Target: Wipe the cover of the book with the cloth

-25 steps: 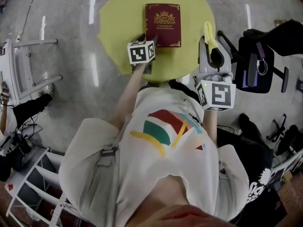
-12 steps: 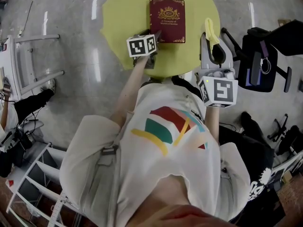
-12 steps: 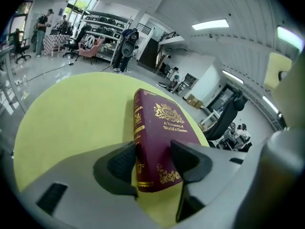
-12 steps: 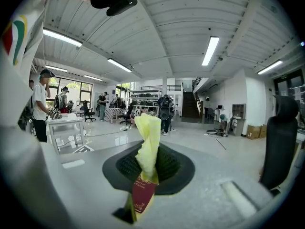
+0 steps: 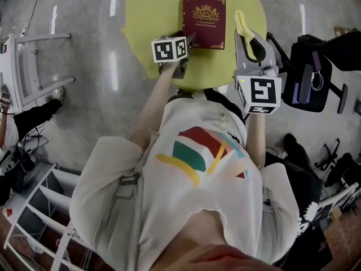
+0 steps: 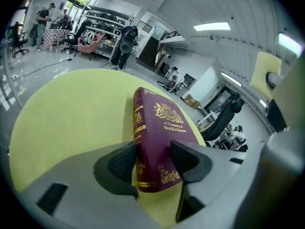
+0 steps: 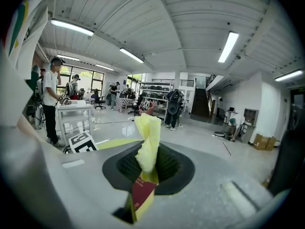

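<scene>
Overhead, in the head view, the maroon book (image 5: 203, 21) lies flat at the top centre of the frame on the round yellow counter (image 5: 149, 16). The left gripper (image 5: 186, 41) sits at the book's lower-left corner, probably to brace it against sliding while it is wiped. The right gripper (image 5: 248, 38) hangs just right of the book, off its cover, with the yellow cloth (image 5: 242, 26) sticking out toward the top of the frame.

Next, the left gripper view shows the book (image 6: 159, 142) filling the middle. Its near corner sits between the jaws, which appear clamped on it, one by the spine and one on the cover.

Lastly, in the right gripper view the jaws are pressed together on the cloth (image 7: 147, 140), which stands up in a twisted tuft. A sliver of the book (image 7: 139, 194) shows low in the frame, beneath the jaws, so the cloth is not yet on the cover.
</scene>
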